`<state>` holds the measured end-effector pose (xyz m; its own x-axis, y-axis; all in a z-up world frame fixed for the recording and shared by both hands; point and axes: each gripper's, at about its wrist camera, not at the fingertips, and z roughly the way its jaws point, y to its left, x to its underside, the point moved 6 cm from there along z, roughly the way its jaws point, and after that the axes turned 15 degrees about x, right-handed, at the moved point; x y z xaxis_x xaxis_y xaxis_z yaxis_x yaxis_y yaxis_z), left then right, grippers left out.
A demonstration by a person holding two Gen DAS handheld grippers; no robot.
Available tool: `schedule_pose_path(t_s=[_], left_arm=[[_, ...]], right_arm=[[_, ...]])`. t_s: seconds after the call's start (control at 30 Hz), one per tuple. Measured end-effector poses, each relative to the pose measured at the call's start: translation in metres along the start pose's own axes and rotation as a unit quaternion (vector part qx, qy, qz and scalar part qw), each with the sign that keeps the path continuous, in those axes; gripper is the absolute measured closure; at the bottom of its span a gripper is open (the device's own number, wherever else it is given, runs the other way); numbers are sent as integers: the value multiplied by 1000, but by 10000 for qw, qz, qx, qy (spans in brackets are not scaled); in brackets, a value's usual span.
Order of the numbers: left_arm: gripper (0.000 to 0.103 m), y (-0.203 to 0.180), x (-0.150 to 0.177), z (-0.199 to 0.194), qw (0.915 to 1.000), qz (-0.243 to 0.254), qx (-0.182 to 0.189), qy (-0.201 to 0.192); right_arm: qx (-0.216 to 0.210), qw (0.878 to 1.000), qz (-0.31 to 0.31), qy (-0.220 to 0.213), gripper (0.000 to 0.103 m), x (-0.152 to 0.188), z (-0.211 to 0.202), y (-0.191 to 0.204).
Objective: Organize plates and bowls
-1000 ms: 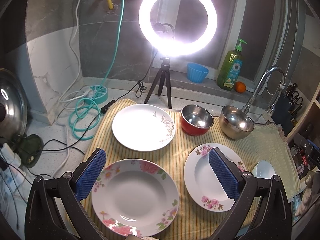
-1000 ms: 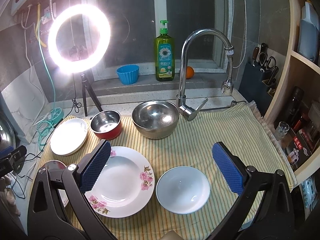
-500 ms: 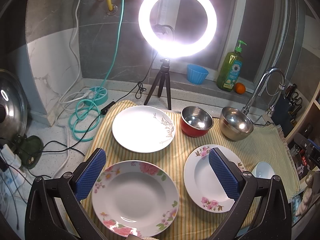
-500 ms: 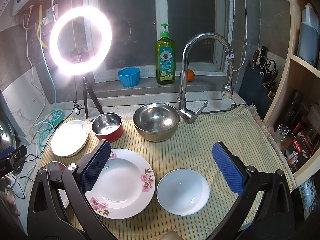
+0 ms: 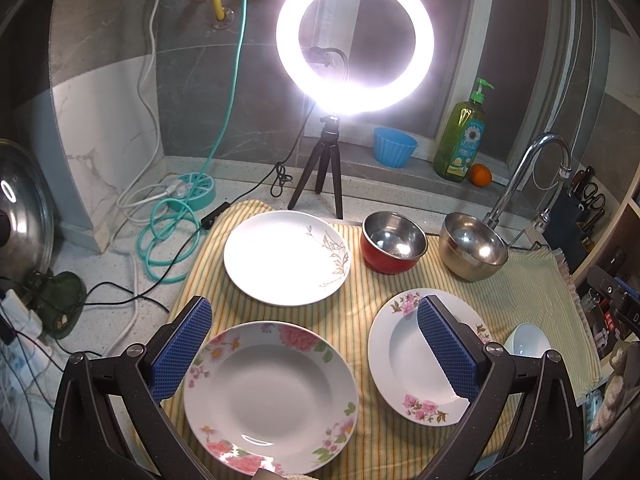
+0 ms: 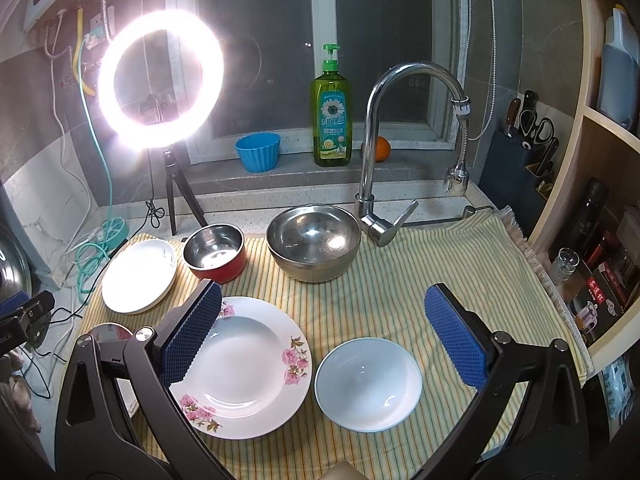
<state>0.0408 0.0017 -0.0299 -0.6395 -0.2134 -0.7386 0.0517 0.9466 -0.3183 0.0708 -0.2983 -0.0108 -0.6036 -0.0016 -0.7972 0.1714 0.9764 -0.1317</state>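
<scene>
big floral plate [image 5: 270, 396] at 6 o'clock under the wide-open, empty left gripper [image 5: 316, 354]: stiff, slick, breakable, so likely take its rim. white bowl [image 6: 368, 384] below the spread, empty right gripper [image 6: 324, 338]: light, also fragile.

Bare cloth [image 6: 420, 280] beside tap [image 6: 370, 184]

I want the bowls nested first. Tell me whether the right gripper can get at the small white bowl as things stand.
Probably yes. The right gripper is open and empty, and the small white bowl sits just ahead between its fingers, alone on the striped cloth, apart from the flowered plate.
</scene>
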Motion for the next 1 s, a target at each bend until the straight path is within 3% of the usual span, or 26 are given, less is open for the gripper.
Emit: schedule_pose_path(t_s=[0.77,1.0], left_arm=[[1,0,2,8,10000,-8,15,84],[1,9,6,17,9997,-142,-11,212]], right_arm=[[-3,9999,-15,126,0,5,15,3],[-206,9994,18,268,0,10,23,0]])
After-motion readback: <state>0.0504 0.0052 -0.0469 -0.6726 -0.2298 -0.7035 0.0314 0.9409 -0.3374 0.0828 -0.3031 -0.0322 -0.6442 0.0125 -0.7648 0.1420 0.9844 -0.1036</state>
